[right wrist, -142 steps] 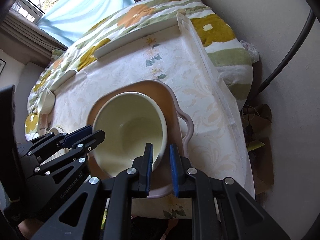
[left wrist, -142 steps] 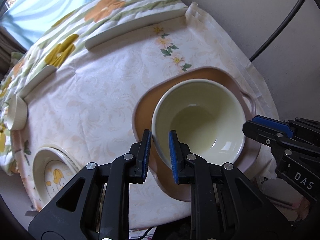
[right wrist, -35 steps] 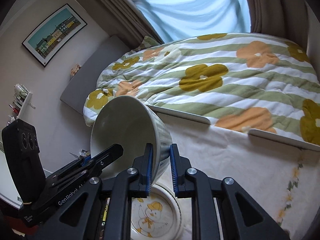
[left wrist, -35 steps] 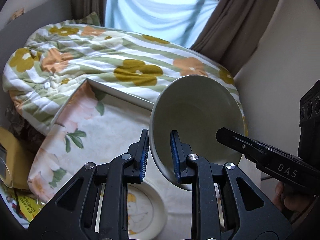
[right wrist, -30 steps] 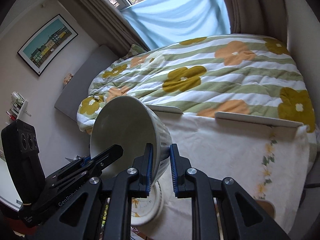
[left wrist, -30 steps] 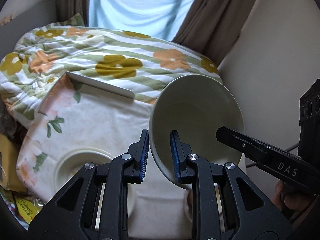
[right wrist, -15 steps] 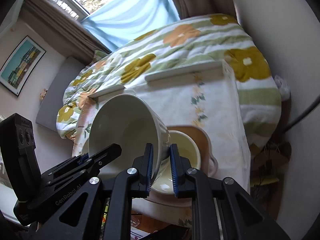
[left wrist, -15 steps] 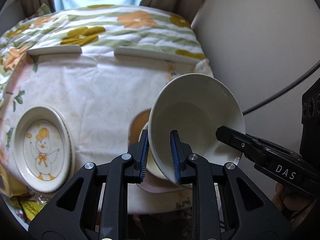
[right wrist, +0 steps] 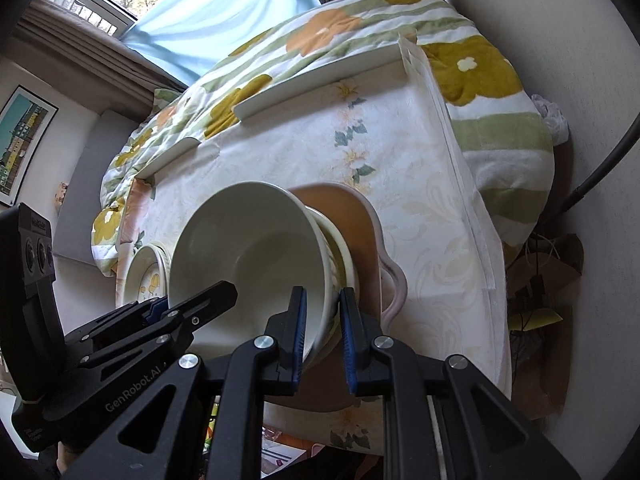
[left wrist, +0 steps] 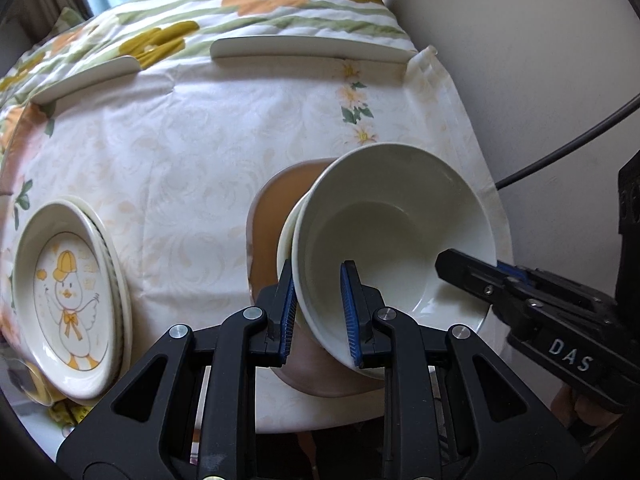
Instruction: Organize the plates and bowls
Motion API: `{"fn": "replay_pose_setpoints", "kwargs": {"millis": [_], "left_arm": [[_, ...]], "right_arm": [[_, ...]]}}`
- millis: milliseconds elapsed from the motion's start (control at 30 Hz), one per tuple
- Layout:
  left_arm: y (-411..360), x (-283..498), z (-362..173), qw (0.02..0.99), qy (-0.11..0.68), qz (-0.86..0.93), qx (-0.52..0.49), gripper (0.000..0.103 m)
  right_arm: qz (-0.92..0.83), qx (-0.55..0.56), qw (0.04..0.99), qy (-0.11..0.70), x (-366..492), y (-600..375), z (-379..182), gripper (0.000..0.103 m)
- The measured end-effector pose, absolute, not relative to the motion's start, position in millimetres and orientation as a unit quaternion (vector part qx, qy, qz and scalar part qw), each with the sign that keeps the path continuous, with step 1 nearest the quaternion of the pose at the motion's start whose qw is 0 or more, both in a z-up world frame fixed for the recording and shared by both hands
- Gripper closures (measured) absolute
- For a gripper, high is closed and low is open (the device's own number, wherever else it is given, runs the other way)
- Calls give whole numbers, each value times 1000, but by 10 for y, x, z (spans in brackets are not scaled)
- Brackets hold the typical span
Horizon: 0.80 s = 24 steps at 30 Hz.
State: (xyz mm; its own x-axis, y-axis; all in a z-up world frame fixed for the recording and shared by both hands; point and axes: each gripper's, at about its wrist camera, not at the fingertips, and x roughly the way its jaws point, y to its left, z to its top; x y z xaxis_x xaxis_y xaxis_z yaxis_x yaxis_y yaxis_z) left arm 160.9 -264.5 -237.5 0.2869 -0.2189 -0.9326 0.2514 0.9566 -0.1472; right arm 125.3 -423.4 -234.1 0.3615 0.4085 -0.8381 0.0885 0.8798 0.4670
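Together, both claws (left wrist: pixel 318 306) (right wrist: pixel 323 334) pinch the cream bowl's (left wrist: pixel 394 224) rim.

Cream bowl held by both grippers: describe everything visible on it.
The cream bowl looks like glazed ceramic, deep, round and empty, ribbed outside. It is tilted, nesting into a second bowl on the tan handled plate. The left gripper and right gripper each pinch its rim wall, one finger inside, one outside.

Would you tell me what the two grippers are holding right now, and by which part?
Both hold one cream bowl by its rim: the left gripper pinches the near-left rim, and the right gripper pinches the opposite side, each with one finger inside and one outside.
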Motion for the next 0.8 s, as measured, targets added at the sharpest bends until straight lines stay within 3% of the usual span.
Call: {"fn": "replay_pose_setpoints", "kwargs": {"millis": [533, 800], "left_arm": [[-2911, 1532, -2396, 817, 547, -123, 136, 84], [-2872, 1537, -2404, 817, 548, -117, 141, 84]], "right_arm": [[80, 166, 806, 562, 1259, -4140, -2326, 88], [83, 167, 804, 565, 1254, -4151, -2324, 88]]}}
